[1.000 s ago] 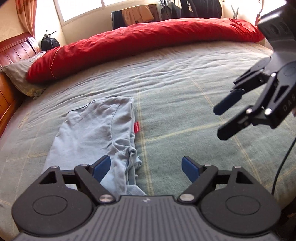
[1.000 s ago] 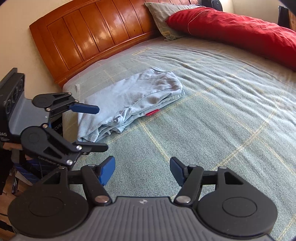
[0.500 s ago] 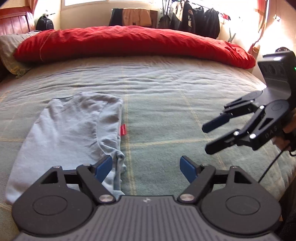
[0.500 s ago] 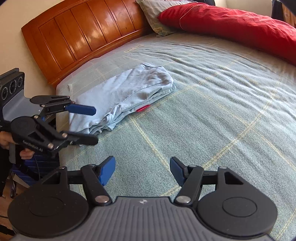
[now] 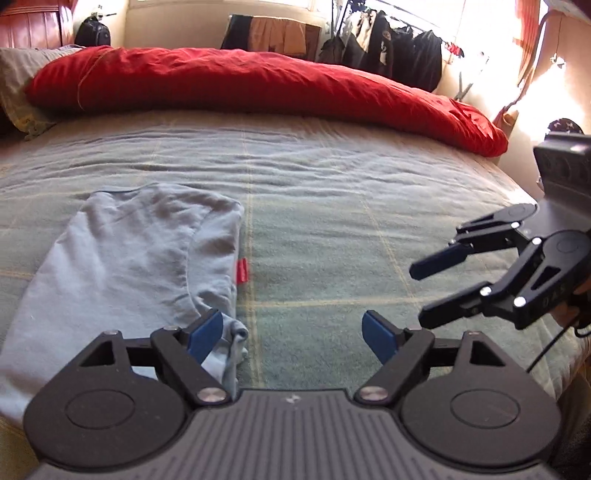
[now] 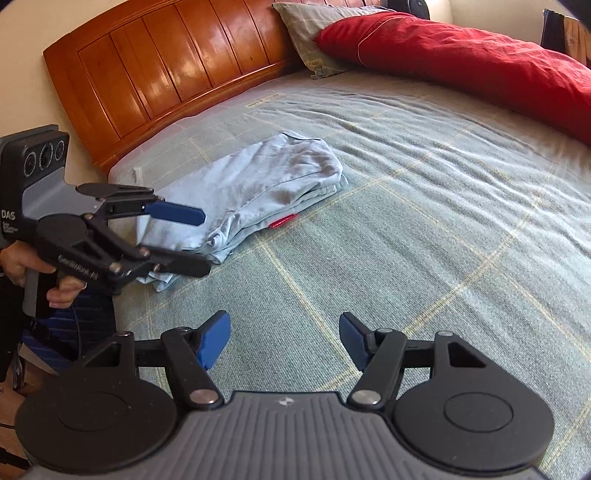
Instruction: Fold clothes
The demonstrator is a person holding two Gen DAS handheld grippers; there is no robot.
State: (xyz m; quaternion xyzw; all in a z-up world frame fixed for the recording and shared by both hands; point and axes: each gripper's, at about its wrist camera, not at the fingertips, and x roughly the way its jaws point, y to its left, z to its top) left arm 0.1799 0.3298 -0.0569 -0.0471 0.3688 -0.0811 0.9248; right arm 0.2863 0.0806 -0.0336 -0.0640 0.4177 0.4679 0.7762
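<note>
While folded into a flat stack, the light-blue shirt lies on the green checked bed sheet, at about 10 o'clock from the left tongs in the left wrist view. Small red tag sticks out at its 3 o'clock edge. Left tongs: jaws apart, just widened slightly, nothing between them; left pad sits over the shirt's near corner, contact unclear. Right tongs: jaws apart, empty, over bare sheet, well apart from the shirt, which is at 11 o'clock in the right wrist view. A hand grips the left tool's handle at 9 o'clock there. Red duvet runs along the far side at 12 o'clock. Wooden headboard at 11 o'clock in the right view, grey pillow beside it.
</note>
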